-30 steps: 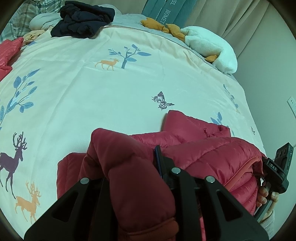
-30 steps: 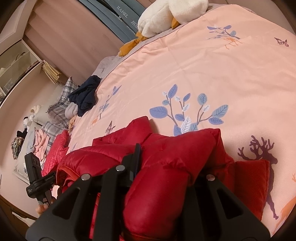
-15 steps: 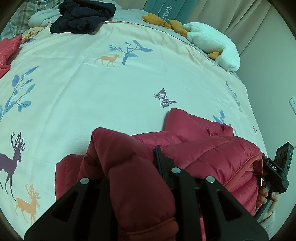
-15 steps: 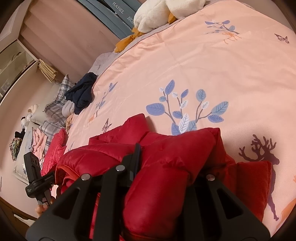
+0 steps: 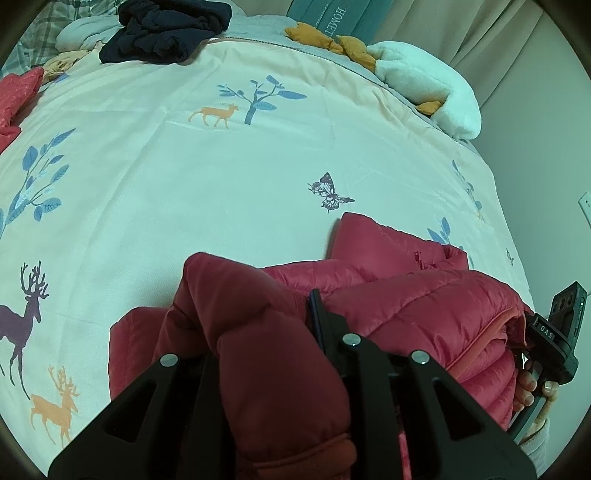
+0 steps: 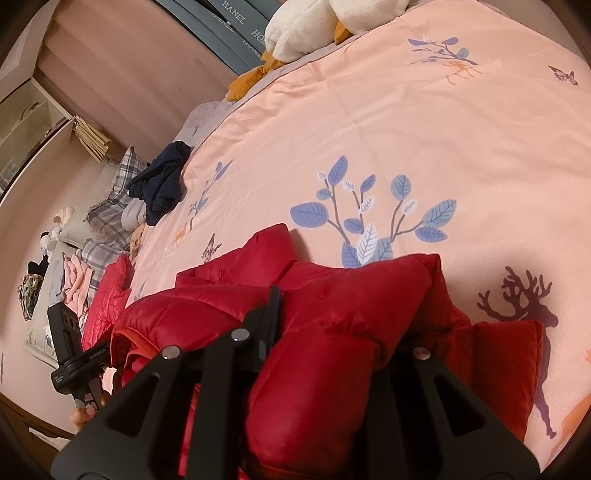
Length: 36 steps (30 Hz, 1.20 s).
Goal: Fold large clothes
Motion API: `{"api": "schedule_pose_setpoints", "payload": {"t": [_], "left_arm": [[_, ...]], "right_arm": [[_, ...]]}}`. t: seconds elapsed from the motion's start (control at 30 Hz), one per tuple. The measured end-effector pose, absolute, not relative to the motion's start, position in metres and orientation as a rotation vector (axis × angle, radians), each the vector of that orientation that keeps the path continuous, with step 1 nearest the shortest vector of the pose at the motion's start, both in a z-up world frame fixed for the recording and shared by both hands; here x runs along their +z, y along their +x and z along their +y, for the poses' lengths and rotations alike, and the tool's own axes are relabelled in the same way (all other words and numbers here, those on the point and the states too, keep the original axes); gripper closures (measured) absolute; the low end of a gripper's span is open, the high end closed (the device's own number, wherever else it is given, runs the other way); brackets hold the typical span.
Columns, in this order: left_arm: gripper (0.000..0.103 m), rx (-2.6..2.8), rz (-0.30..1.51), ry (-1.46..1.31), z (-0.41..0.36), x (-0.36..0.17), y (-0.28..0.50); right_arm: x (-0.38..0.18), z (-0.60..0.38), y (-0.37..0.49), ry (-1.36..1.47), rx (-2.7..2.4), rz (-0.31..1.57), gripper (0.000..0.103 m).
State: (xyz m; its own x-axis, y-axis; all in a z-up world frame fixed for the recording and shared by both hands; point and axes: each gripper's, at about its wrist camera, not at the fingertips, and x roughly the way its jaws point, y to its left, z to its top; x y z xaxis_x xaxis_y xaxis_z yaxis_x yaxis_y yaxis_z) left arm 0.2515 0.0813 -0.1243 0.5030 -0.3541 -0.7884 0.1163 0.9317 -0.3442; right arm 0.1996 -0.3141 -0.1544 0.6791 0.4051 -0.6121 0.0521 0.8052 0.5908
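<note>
A red puffer jacket point(image 5: 406, 295) lies bunched on the near part of the bed, also in the right wrist view point(image 6: 332, 314). My left gripper point(image 5: 258, 325) is shut on a thick fold of the jacket, which bulges between its fingers point(image 5: 321, 317). My right gripper point(image 6: 332, 325) is shut on another fold of the same jacket. Each gripper's body shows in the other's view, the right one at the right edge point(image 5: 554, 332), the left one at the left edge point(image 6: 70, 350).
The bed cover point(image 5: 221, 184) is pale with deer and leaf prints. Dark navy clothes point(image 5: 166, 33) lie at the far end, also seen in the right wrist view point(image 6: 162, 184). A white plush point(image 5: 424, 85) lies far right. Another red garment point(image 5: 14, 96) lies far left.
Both grippers have moved slightly forward over the bed with the jacket folds still held. The grip has not changed.
</note>
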Motion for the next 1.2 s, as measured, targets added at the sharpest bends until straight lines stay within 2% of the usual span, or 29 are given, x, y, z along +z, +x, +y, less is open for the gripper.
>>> {"api": "schedule_pose_setpoints", "payload": {"t": [0.53, 0.8, 0.9, 0.97, 1.2], "left_arm": [[0.084, -0.280, 1.002, -0.315, 0.085, -0.121, 0.248], [0.083, -0.270, 0.999, -0.325, 0.084, -0.115, 0.248], [0.083, -0.267, 1.000, -0.347, 0.087, -0.112, 0.248], [0.083, -0.267, 1.000, -0.365, 0.088, -0.111, 0.248], [0.078, -0.271, 0.992, -0.396, 0.090, -0.103, 0.246]], "right_arm": [[-0.146, -0.312, 0.194, 0.648, 0.209, 0.807, 0.080], [-0.137, -0.312, 0.194, 0.678, 0.217, 0.802, 0.068], [-0.133, -0.314, 0.194, 0.704, 0.228, 0.797, 0.057], [-0.130, -0.314, 0.194, 0.718, 0.234, 0.789, 0.046], [-0.123, -0.311, 0.194, 0.723, 0.230, 0.783, 0.039]]}}
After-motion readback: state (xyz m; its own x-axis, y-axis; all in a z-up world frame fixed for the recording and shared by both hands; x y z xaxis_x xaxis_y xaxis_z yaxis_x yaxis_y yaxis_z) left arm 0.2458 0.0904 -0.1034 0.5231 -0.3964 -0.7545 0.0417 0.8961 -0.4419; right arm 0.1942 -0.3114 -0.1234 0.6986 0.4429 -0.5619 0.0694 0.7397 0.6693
